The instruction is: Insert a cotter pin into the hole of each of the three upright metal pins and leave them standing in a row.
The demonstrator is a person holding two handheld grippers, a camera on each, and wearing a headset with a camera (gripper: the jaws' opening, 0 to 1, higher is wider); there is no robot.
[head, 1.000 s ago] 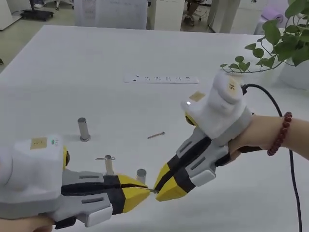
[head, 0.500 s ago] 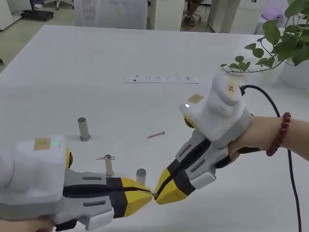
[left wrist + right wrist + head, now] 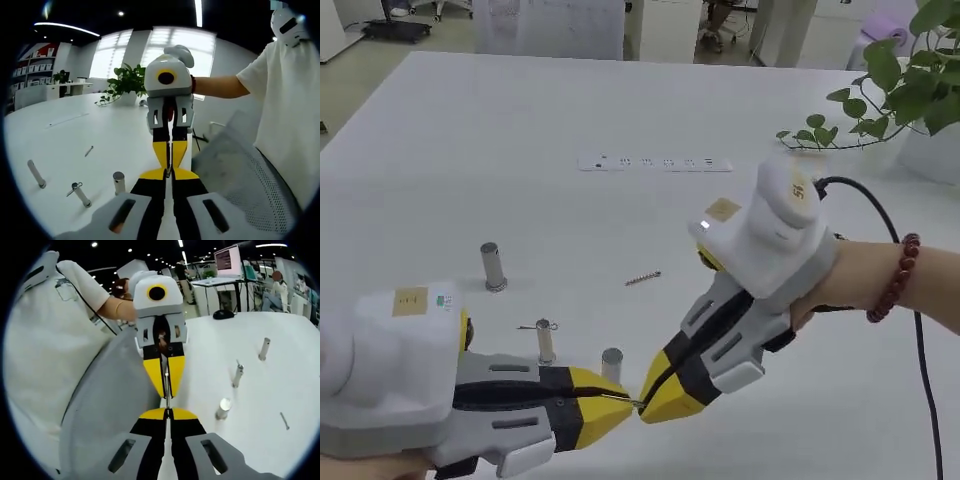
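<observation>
Three upright metal pins stand on the white table (image 3: 520, 120): a far-left pin (image 3: 493, 267), a middle pin (image 3: 546, 343) with a cotter pin (image 3: 538, 326) through its top, and a short near pin (image 3: 612, 362). My left gripper (image 3: 623, 399) comes in from the lower left and my right gripper (image 3: 647, 399) from the right. They meet tip to tip just right of the near pin. A thin cotter pin (image 3: 634, 400) lies along the left jaws, both grippers shut on it. Another cotter pin (image 3: 643, 279) lies loose on the table.
A white power strip (image 3: 653, 163) lies across the table farther back. A potted plant (image 3: 890, 90) stands at the far right, and a black cable (image 3: 880, 215) runs from the right gripper. Chairs and desks stand beyond the table's far edge.
The right gripper has slid slightly left and down. The two grippers' tips stay together on the cotter pin, and the metal pins have not moved.
</observation>
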